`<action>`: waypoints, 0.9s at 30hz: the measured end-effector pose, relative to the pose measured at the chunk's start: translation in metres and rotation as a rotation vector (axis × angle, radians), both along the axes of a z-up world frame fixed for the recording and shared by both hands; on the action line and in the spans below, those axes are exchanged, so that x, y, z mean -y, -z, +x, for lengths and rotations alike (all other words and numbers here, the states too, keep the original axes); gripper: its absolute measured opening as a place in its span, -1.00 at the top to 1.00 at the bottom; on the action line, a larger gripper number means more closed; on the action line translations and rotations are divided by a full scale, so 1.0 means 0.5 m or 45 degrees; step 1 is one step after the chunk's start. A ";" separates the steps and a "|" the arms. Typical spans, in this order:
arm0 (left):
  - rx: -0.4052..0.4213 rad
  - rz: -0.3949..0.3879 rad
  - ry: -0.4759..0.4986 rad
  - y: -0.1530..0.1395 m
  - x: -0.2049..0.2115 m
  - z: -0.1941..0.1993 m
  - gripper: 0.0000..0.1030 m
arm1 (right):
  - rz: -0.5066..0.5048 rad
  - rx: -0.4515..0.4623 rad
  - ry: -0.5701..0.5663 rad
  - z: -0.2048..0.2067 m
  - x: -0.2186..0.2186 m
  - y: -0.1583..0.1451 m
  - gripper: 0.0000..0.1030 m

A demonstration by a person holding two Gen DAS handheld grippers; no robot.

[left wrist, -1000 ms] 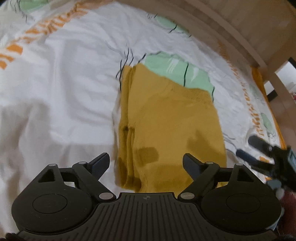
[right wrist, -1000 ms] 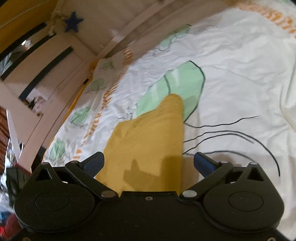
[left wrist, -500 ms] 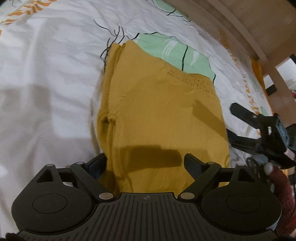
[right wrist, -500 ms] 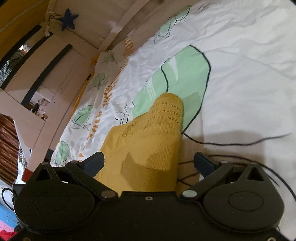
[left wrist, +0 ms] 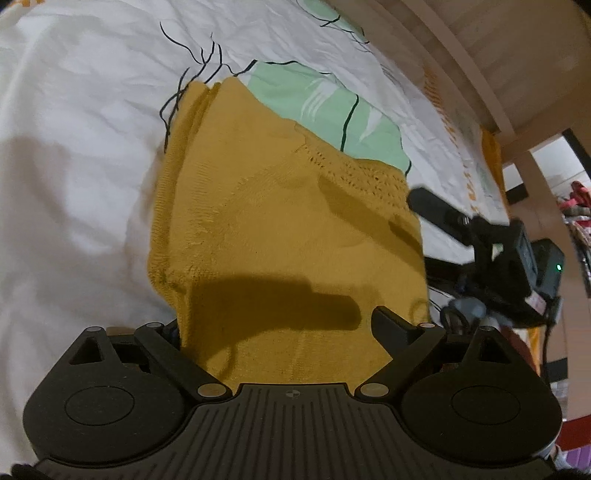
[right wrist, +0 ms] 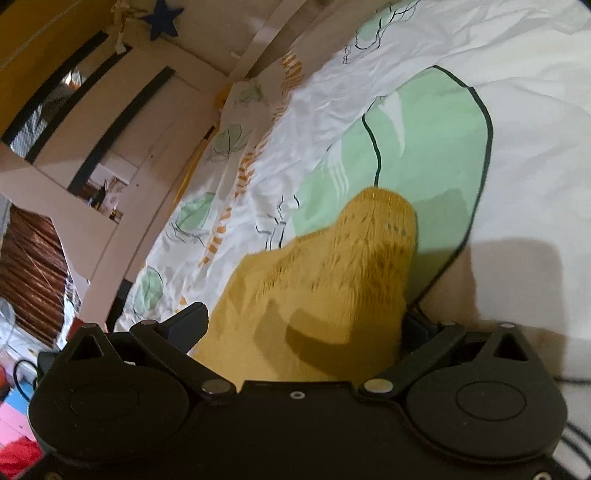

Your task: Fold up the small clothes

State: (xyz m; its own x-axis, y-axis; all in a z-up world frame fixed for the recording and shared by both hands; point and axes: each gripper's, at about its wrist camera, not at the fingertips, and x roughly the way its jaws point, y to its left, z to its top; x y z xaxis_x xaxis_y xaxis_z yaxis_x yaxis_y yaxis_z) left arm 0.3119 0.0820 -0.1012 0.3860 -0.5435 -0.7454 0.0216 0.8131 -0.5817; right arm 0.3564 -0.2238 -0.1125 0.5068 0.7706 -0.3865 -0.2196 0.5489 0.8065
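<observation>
A mustard-yellow knitted garment (left wrist: 277,206) lies folded flat on the bed sheet, its openwork hem toward the far right. My left gripper (left wrist: 279,325) is open wide at the garment's near edge, which lies between the fingers; the left finger is partly hidden by the cloth. In the right wrist view the garment (right wrist: 332,266) rises as a near corner between the wide-open fingers of my right gripper (right wrist: 303,325). From the left wrist view the right gripper (left wrist: 423,230) straddles the garment's right edge.
The white sheet (left wrist: 74,147) carries green leaf prints (left wrist: 332,107) and black lines. A wooden bed frame (left wrist: 480,55) runs along the far side. A blue star (right wrist: 162,18) hangs on the wall beyond the bed's edge.
Both grippers have come lower and closer to the garment, so it now lies between each pair of fingers. In the left wrist view the right gripper has moved in to the garment's right edge.
</observation>
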 end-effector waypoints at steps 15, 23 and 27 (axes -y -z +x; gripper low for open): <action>-0.091 -0.142 -0.035 0.020 -0.018 -0.015 0.41 | -0.022 -0.011 -0.072 0.000 0.016 -0.008 -0.68; -0.112 -0.289 0.019 0.008 -0.015 -0.029 0.55 | -0.179 -0.075 0.060 -0.048 0.021 -0.046 0.21; -0.140 -0.347 0.087 0.002 0.017 -0.070 0.60 | -0.275 -0.075 0.090 -0.119 0.040 -0.088 0.21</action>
State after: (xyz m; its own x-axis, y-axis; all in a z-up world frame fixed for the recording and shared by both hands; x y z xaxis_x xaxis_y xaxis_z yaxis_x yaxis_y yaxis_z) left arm 0.2768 0.0736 -0.1023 0.2667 -0.7512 -0.6038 -0.0041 0.6256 -0.7801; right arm 0.2970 -0.2437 -0.0685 0.5281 0.6302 -0.5692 -0.1307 0.7225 0.6789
